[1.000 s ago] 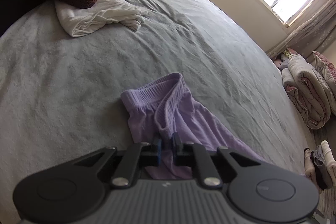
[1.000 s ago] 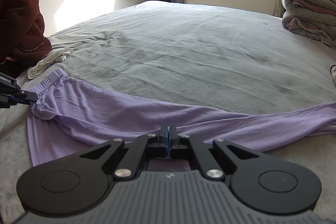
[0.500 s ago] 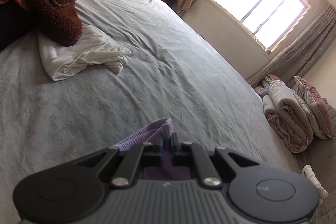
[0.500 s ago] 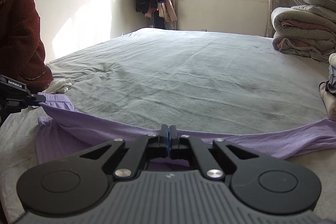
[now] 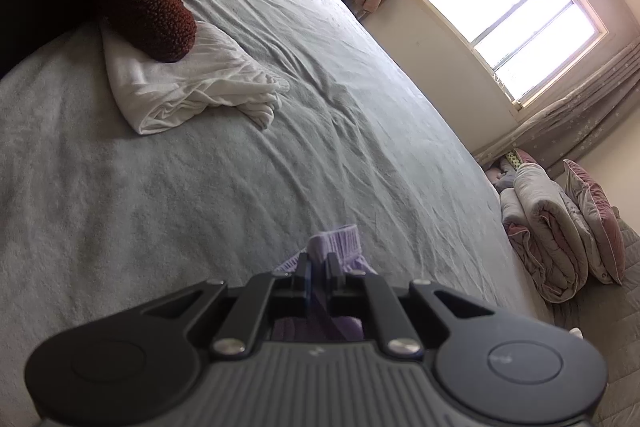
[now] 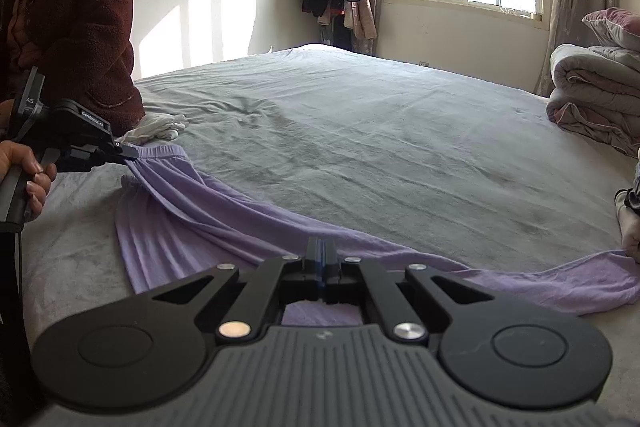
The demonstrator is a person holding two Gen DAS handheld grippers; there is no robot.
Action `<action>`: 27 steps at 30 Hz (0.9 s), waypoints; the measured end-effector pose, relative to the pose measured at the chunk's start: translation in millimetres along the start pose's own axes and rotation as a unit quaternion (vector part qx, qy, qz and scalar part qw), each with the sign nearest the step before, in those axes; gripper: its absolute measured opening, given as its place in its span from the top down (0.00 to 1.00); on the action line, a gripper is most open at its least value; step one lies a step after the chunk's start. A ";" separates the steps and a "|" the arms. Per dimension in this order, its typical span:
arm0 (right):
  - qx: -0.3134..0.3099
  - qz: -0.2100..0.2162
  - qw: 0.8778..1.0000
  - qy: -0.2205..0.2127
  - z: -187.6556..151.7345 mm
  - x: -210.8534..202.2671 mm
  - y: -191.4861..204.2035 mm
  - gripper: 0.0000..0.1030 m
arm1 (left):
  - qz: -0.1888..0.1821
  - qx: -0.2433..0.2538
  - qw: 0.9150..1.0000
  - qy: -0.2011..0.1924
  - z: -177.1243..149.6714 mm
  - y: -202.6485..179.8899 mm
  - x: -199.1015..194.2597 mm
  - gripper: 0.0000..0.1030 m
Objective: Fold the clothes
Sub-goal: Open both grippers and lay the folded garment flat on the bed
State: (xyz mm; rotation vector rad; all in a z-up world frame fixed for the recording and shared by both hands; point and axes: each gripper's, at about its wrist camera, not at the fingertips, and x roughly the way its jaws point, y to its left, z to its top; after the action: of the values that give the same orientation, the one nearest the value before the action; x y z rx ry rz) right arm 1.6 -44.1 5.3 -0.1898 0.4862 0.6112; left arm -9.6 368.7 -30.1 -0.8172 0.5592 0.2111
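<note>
Left claw (image 5: pixel 318 261) and right claw (image 6: pixel 321 247) each clamp the ribbed lavender trousers (image 6: pixel 208 205); crumpled white garment (image 5: pixel 192 83) lies beyond on the grey bed (image 6: pixel 380 131).

Trousers (image 6: pixel 208 211) are spread across the near edge of the bed (image 6: pixel 380 131), waistband at left, leg trailing right. Left tool (image 6: pixel 130 153) is clamped on the waistband; right tool (image 6: pixel 322 259) on the near mid-edge. White garment (image 5: pixel 192 83) is bunched behind the waistband. Folded quilts (image 6: pixel 596 95) are stacked at far right.
</note>
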 end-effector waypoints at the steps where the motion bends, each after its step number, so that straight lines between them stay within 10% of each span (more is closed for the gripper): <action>1: -0.008 0.002 1.000 0.004 -2.0 -0.6 3.2 1.00 | 0.005 0.003 1.000 0.004 -1.0 0.3 -0.8 0.94; 9: 0.021 0.004 0.999 0.043 -12.8 6.6 -12.1 0.89 | 0.056 0.033 0.997 0.034 -12.5 -0.3 2.7 0.93; 13: 0.065 -0.001 0.997 0.048 -10.5 7.8 -32.5 0.86 | 0.055 0.053 0.997 0.027 -16.2 -11.7 -5.7 0.63; 16: 0.099 -0.004 0.994 0.051 -8.8 8.6 -47.8 0.82 | 0.052 0.078 0.996 0.013 -18.9 -24.4 -14.2 0.59; 19: 0.131 -0.007 0.990 0.054 -7.0 9.3 -62.7 0.64 | 0.041 0.112 0.993 0.004 -22.7 -40.8 -18.9 0.58; 27: 0.204 -0.014 0.977 0.066 -9.0 17.9 -101.9 0.62 | -0.037 0.180 0.981 0.059 -52.6 -93.1 2.9 0.56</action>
State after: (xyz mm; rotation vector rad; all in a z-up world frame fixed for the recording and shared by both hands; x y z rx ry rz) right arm 71.1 -120.0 -8.3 0.1527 0.7252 0.4605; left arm 8.2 267.1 -2.0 -0.4980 0.6553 -0.0100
